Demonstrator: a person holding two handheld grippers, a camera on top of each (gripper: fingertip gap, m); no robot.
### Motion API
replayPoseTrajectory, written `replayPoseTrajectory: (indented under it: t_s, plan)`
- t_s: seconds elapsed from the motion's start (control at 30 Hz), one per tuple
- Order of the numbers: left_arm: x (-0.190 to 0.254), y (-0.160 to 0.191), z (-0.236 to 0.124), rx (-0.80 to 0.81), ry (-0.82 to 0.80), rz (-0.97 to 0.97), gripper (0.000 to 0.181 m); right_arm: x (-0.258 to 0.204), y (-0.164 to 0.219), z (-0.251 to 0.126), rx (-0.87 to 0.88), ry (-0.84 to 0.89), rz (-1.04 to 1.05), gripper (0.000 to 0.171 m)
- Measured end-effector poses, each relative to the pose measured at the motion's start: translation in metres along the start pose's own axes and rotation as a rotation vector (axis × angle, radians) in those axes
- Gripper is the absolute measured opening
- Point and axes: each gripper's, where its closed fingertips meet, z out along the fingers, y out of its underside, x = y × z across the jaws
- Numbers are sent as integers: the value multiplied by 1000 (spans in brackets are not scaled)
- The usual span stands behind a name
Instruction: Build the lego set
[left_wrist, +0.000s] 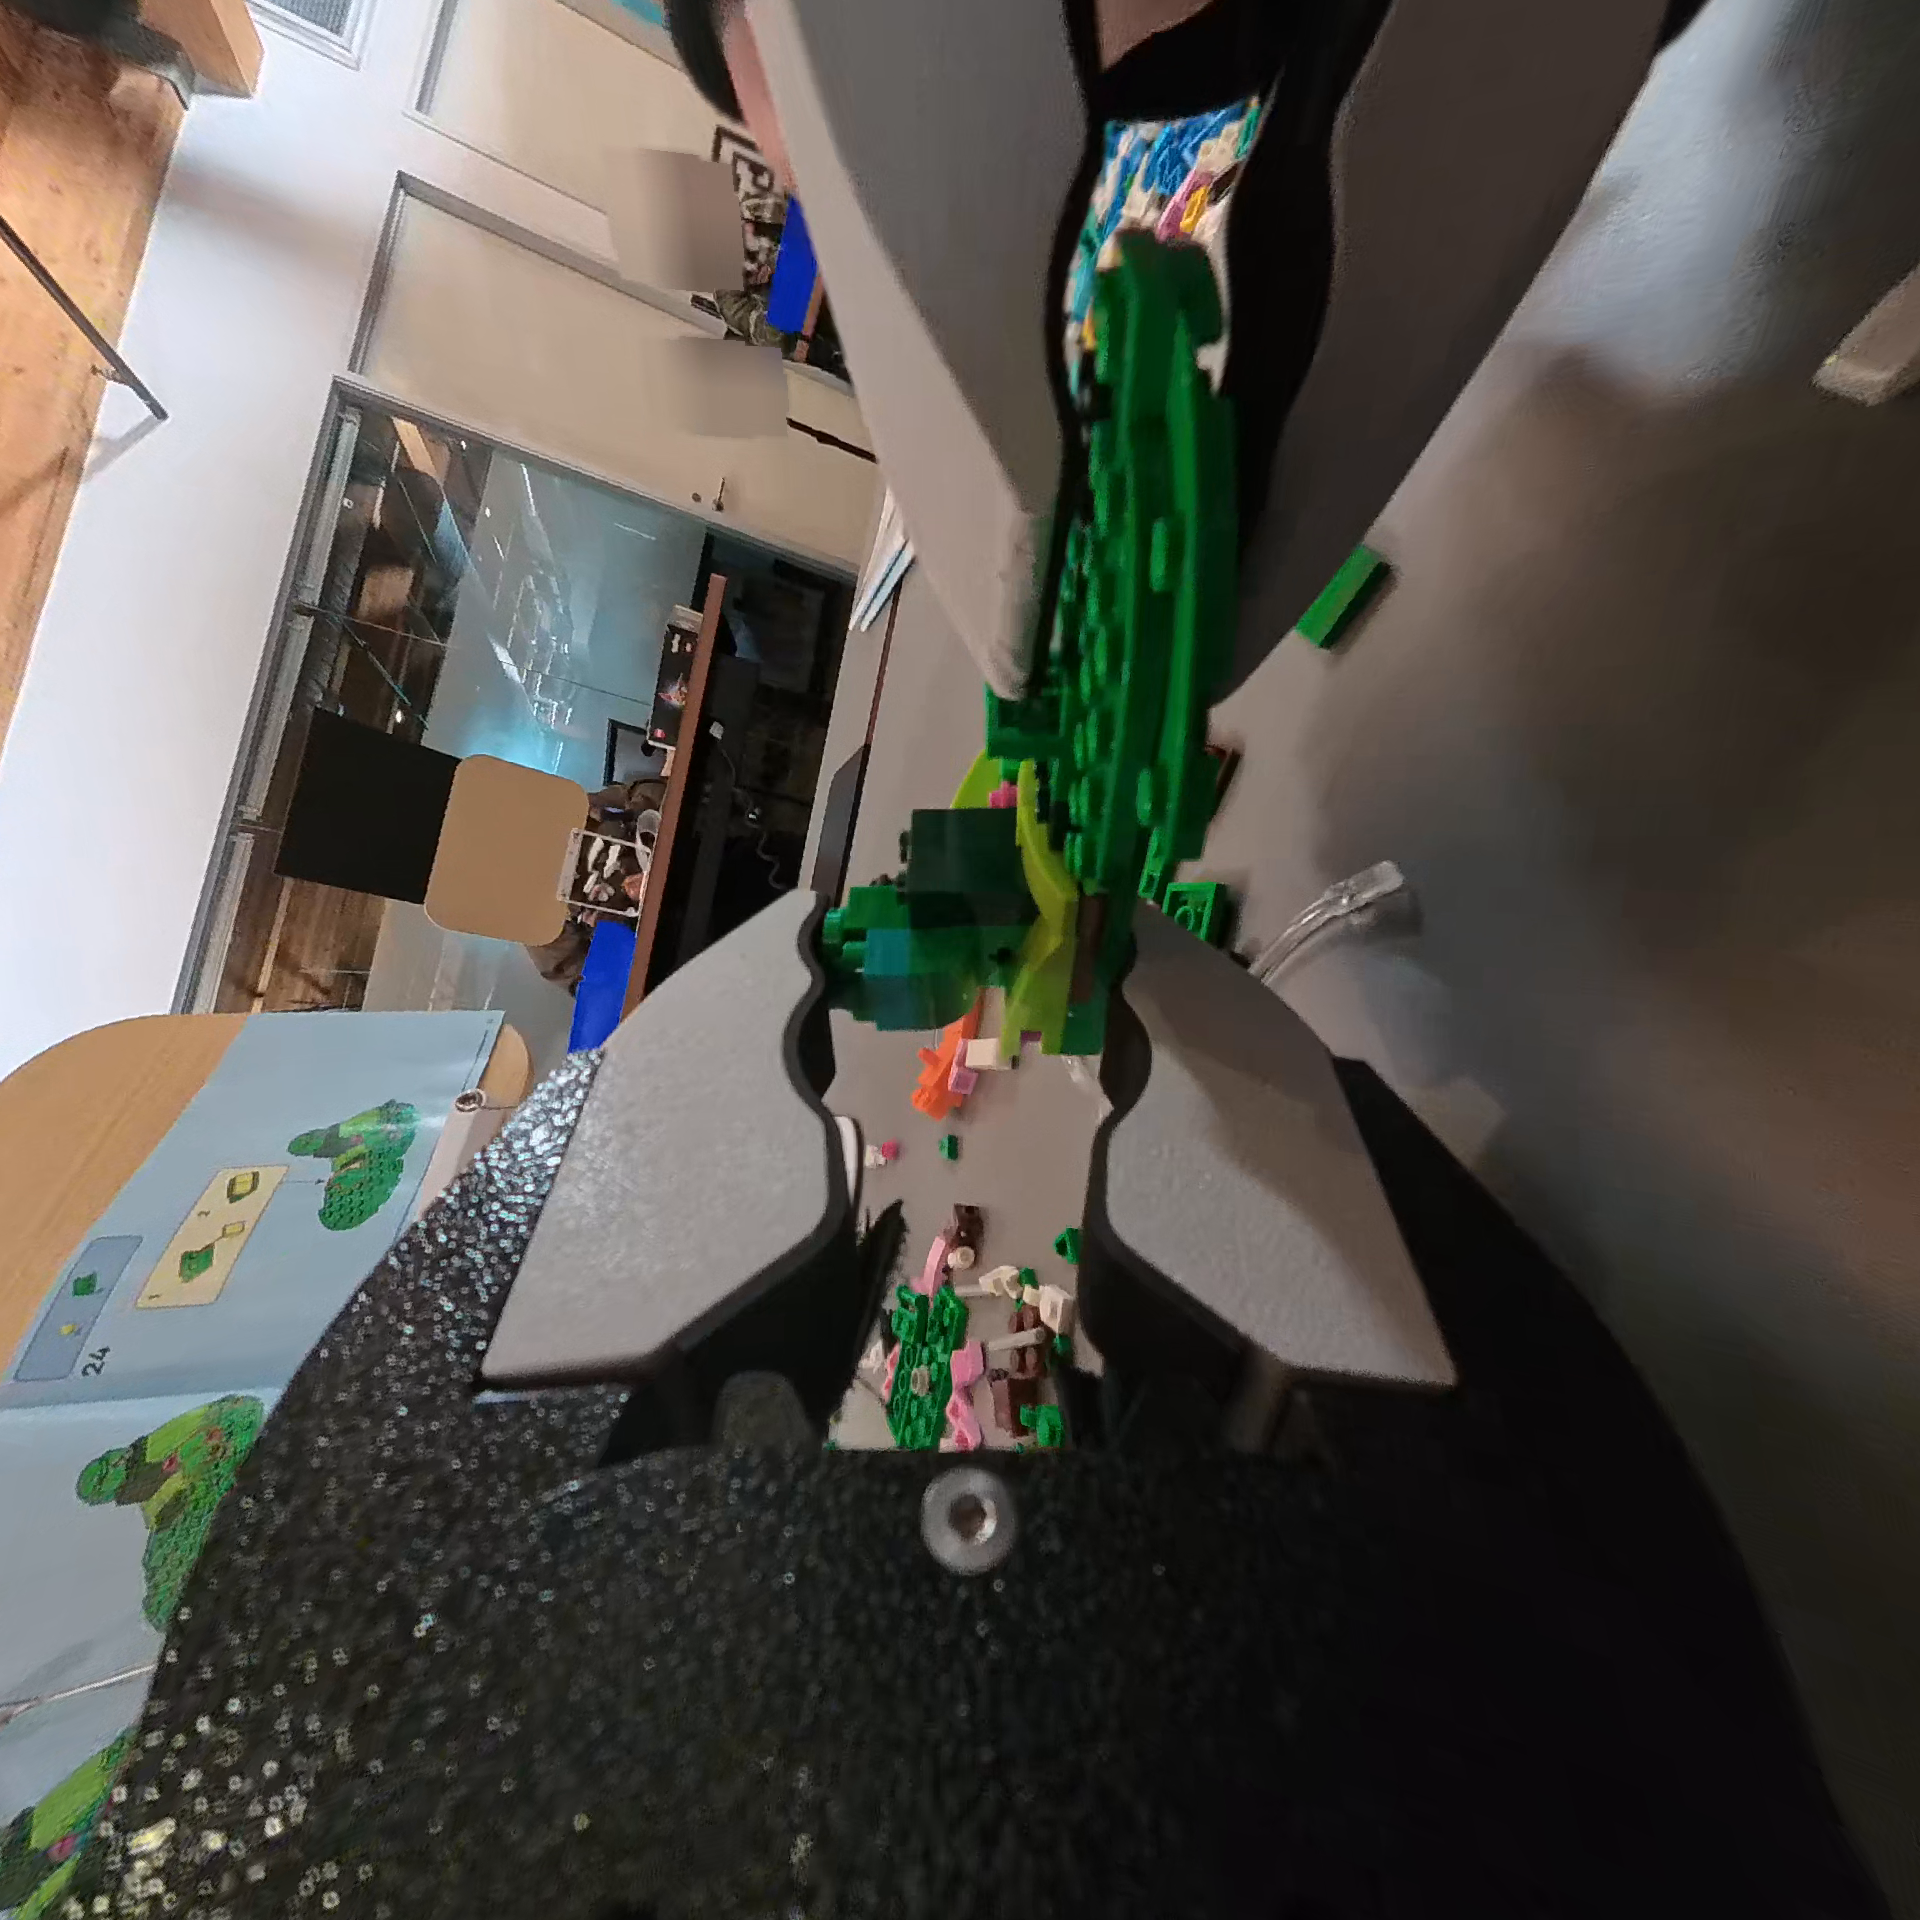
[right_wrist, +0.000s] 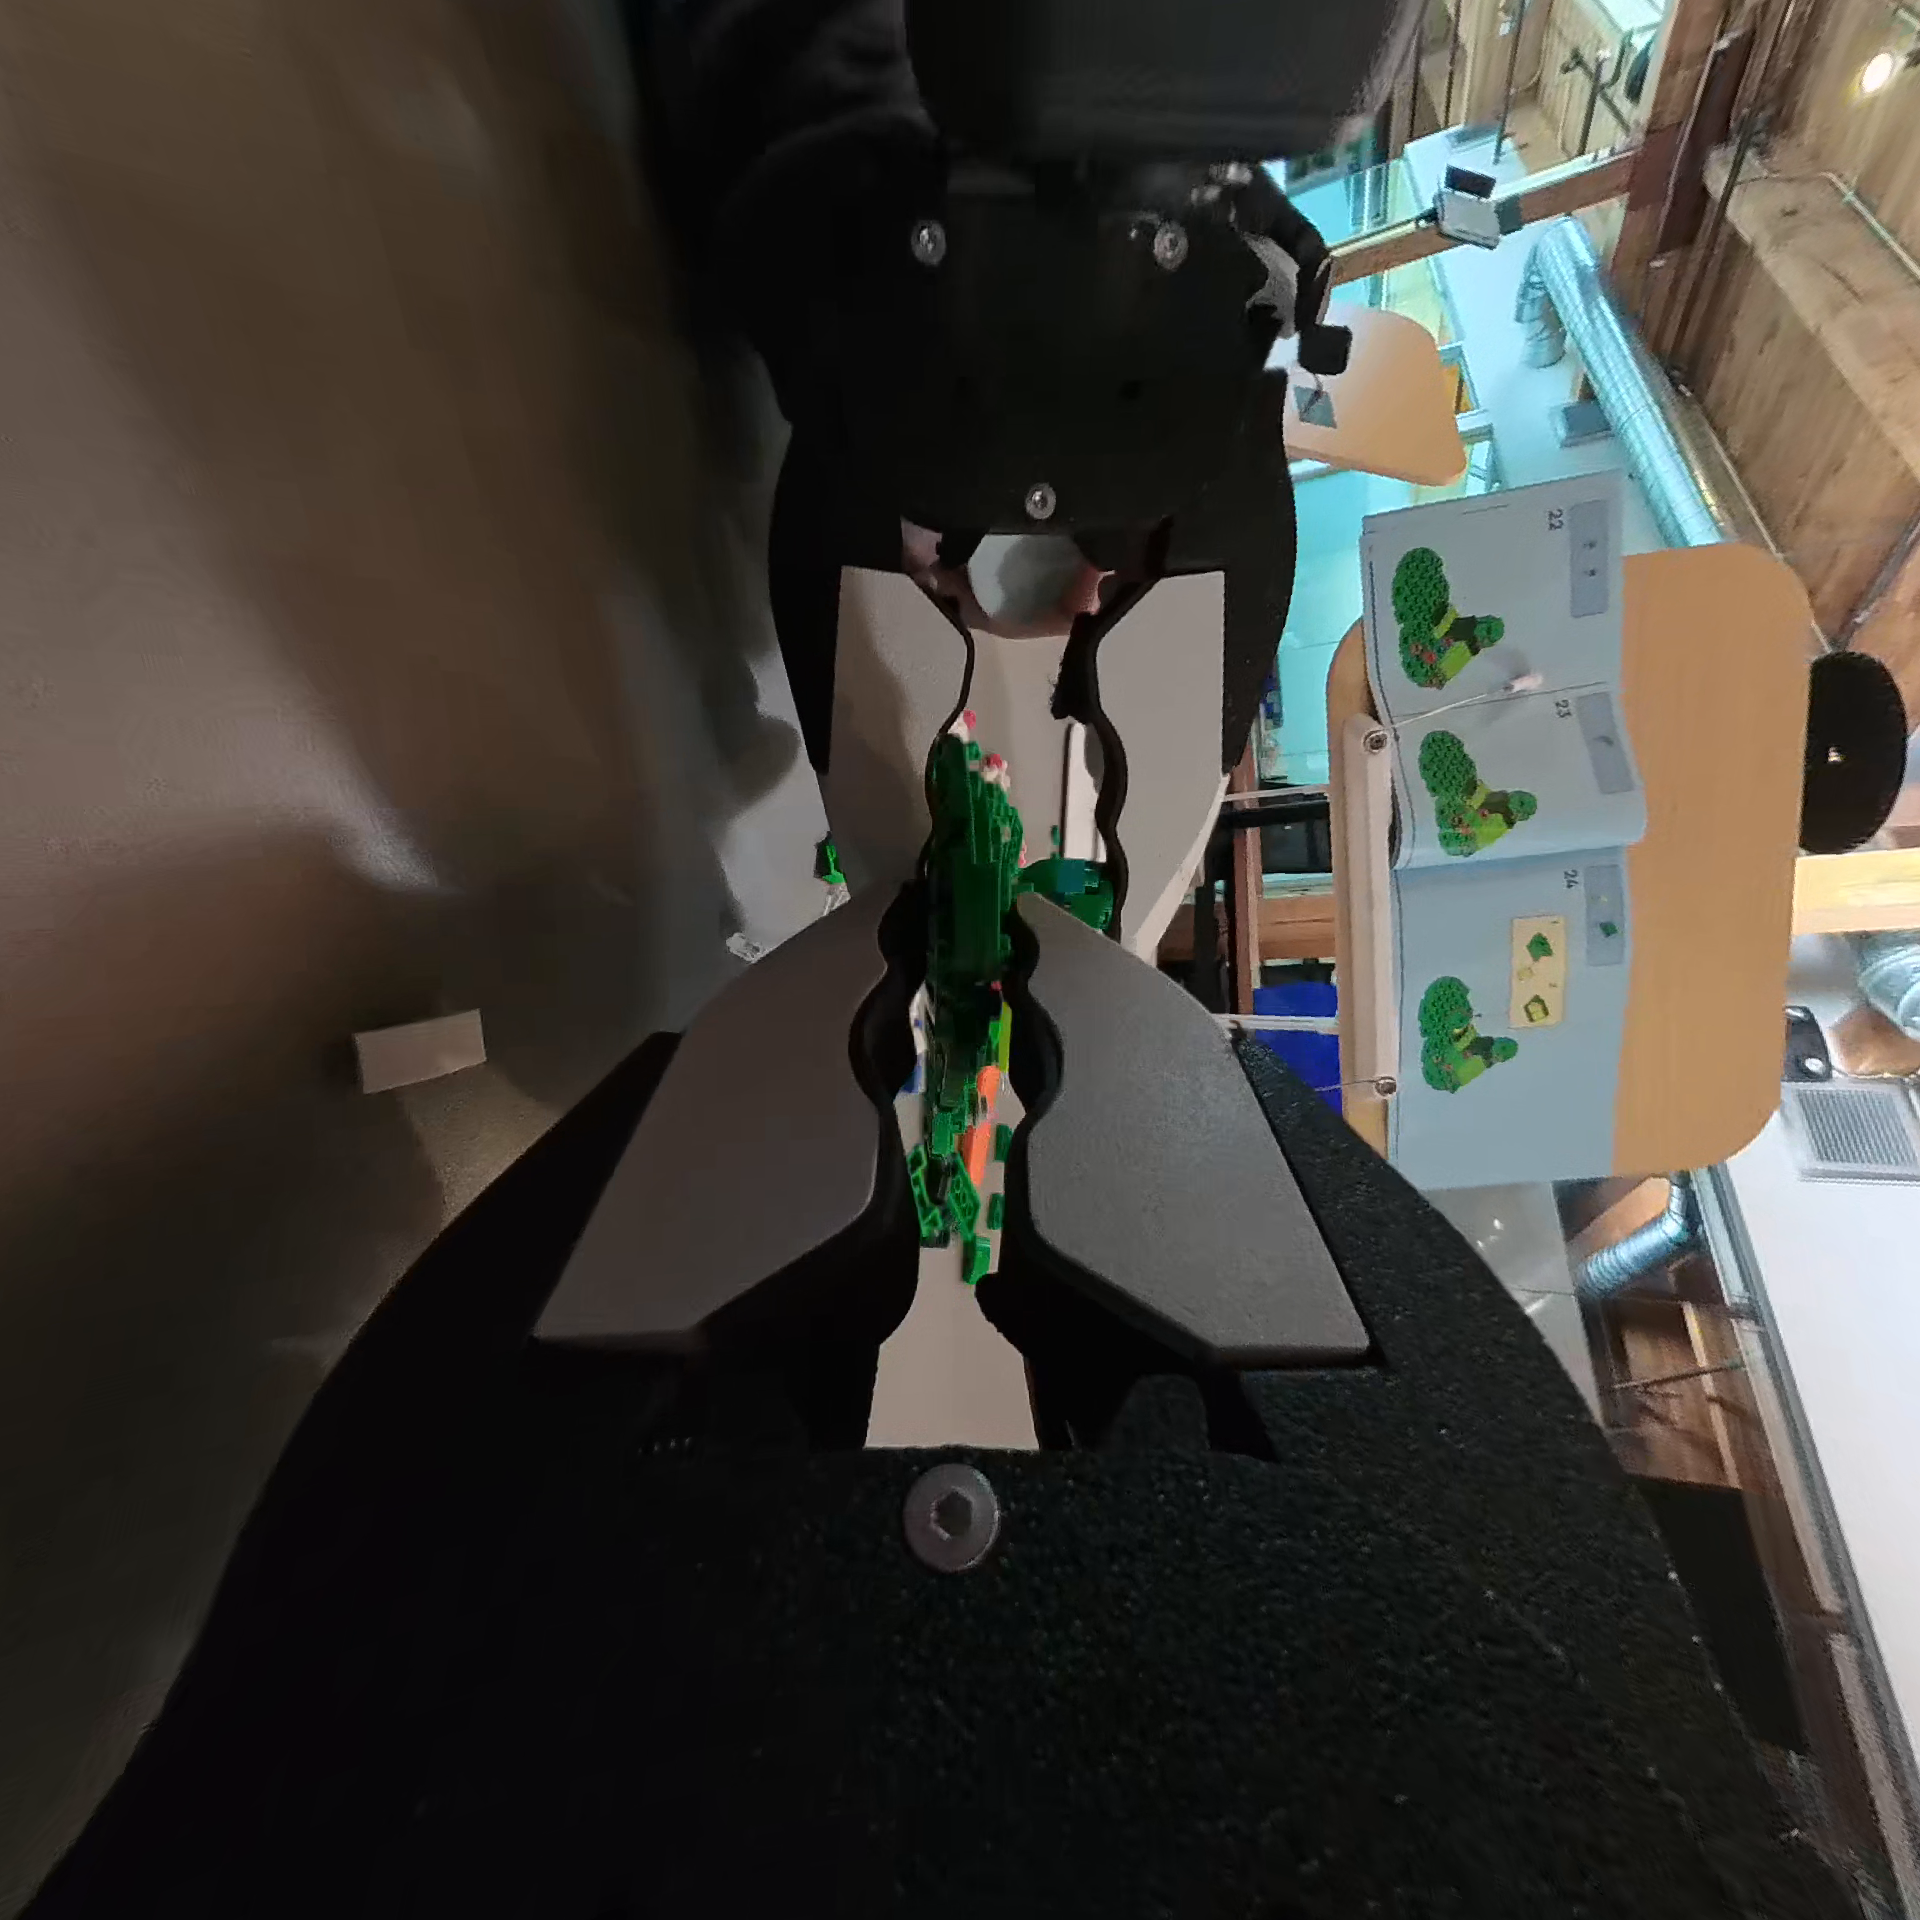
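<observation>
both grippers clamp the green studded lego tree assembly (left_wrist: 1132, 665) — left gripper (left_wrist: 971, 935), right gripper (right_wrist: 961, 935) — mid-build; next, likely press parts together squarely.

L gripper (left_wrist: 971, 935) & R gripper (left_wrist: 1143, 582) clamp green lego build (left_wrist: 1132, 644).

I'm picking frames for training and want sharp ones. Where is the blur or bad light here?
Left wrist view: the other grey gripper is smeared by motion; the green lego plate assembly is soft. Right wrist view: the left side lies in murky shadow, bright windows sit at right.
</observation>
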Motion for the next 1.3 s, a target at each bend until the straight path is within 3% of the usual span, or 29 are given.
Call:
replayPoseTrajectory:
  t_s: [0.27,0.37,0.43,0.57,0.63,0.77,0.93,1.1,1.3]
  plan:
    - [8,-1,1,9,38,9,48,-7,-2,0,-7,-52,-24,10]
    - [6,-1,0,13,27,8,48,-5,-5,0,15,-47,65,10]
    - [1,-1,-1,10,-1,21,48,-1,-6,-5,21,-32,137,39]
    - [-1,2,-2,7,-35,70,48,8,2,-36,41,60,188,41]
    - [0,1,-2,14,-39,79,48,16,21,-59,8,123,224,41]
    - [2,-3,-2,23,-36,97,48,42,101,-126,-182,280,423,35]
    - [6,-4,0,26,-28,122,48,11,182,-189,-304,155,912,27]
    - [5,-4,-1,28,-33,126,48,-25,202,-214,-351,40,1031,24]
    - [6,-4,0,28,-27,132,48,-51,196,-206,-344,-110,1079,24]
